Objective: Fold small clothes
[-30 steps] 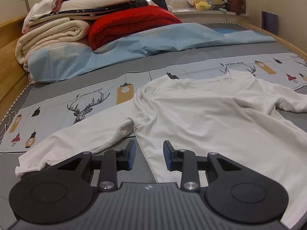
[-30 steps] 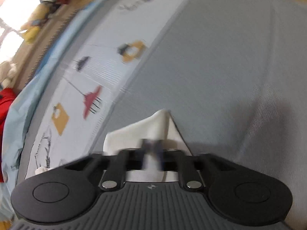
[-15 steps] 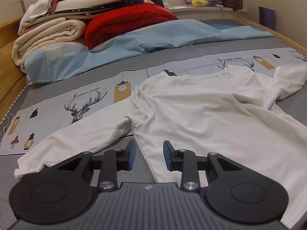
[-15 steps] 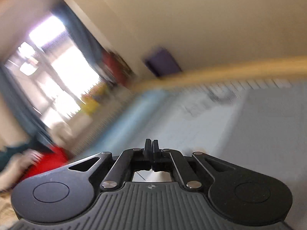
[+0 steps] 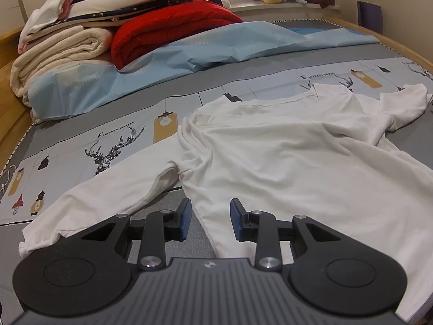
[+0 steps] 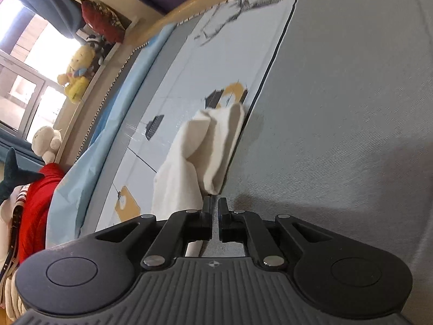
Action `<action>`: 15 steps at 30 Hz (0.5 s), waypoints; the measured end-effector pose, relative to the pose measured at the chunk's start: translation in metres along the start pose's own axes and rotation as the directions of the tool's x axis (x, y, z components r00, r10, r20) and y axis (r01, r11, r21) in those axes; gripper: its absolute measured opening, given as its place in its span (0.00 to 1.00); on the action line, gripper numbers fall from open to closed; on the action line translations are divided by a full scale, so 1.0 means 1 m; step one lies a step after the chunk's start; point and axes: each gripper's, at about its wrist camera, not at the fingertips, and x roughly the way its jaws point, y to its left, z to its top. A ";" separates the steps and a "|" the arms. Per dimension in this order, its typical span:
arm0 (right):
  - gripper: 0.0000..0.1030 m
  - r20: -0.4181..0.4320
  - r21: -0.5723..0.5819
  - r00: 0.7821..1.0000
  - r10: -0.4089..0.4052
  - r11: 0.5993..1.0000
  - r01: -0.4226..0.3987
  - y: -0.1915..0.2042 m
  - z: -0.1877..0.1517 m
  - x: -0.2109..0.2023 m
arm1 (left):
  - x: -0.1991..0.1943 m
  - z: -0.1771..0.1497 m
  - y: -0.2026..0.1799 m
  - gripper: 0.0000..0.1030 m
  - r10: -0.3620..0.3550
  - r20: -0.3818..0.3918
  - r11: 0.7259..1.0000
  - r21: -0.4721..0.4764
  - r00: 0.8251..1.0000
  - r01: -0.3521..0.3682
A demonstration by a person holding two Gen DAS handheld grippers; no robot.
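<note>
At the far left of the left wrist view, a stack of folded blankets (image 5: 62, 51) and a red quilt (image 5: 167, 27) sit at the head of the bed (image 5: 81, 140), well apart from the work. The white long-sleeved shirt (image 5: 284, 157) lies spread on the printed bedsheet, rumpled across the chest, its left sleeve (image 5: 89, 203) stretched flat toward the near left corner. The left gripper (image 5: 209, 219) hovers low with its jaws wide apart, straddling the shirt's side edge just below the armpit; it grips nothing.

Further right, the right sleeve (image 5: 400, 103) is bunched and doubled back by the shoulder. In the right wrist view, the right gripper (image 6: 215, 216) has its jaws drawn almost together, with only a thin slit between them, and the sleeve's cuff (image 6: 216, 146) stands up just beyond the fingertips. Whether cloth is pinched there I cannot tell.

The likely risks: if the right gripper's hold is slight, the cuff may slip out mid-fold and flop down crooked. If the left gripper closes on only the top layer at the side seam, the shirt may drag and deepen its wrinkles. The bunched shoulder could also get folded in uneven.
</note>
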 end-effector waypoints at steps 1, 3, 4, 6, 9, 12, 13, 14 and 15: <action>0.05 -0.005 0.004 1.000 -0.011 1.000 0.011 0.001 -0.001 0.006 | 0.001 0.000 0.000 0.35 -0.001 -0.003 1.000 0.002 1.000 0.001; 0.06 -0.017 0.023 1.000 -0.019 1.000 0.019 0.002 -0.008 0.013 | 0.003 0.000 0.000 0.35 0.001 -0.006 1.000 0.006 1.000 -0.001; 0.06 -0.021 0.029 1.000 -0.009 1.000 0.010 0.007 -0.010 0.018 | 0.003 -0.001 0.000 0.35 0.002 -0.007 1.000 0.007 1.000 -0.002; 0.06 -0.023 0.022 1.000 -0.001 1.000 0.001 0.017 -0.013 0.027 | 0.004 -0.001 0.000 0.35 0.004 -0.009 1.000 0.007 1.000 -0.004; 0.06 -0.022 0.040 0.999 0.048 0.998 -0.047 0.028 -0.017 0.042 | 0.006 0.000 0.000 0.35 0.006 -0.014 1.000 0.003 1.000 -0.006; 0.06 -0.017 0.091 0.996 0.087 0.992 -0.085 0.028 -0.021 0.055 | 0.008 0.000 -0.001 0.35 0.006 -0.017 1.000 0.012 1.000 -0.006; 0.06 -0.022 0.098 0.994 0.108 0.990 -0.106 0.029 -0.023 0.059 | 0.008 0.000 0.000 0.35 0.005 -0.018 1.000 0.014 1.000 -0.005; 0.06 -0.027 0.097 0.991 0.128 0.987 -0.124 0.030 -0.025 0.063 | 0.008 -0.001 0.000 0.35 0.004 -0.019 1.000 0.015 1.000 -0.003; 0.06 -0.040 0.091 0.990 0.137 0.987 -0.133 0.033 -0.027 0.067 | 0.009 -0.001 0.000 0.35 0.003 -0.019 1.000 0.016 1.000 -0.003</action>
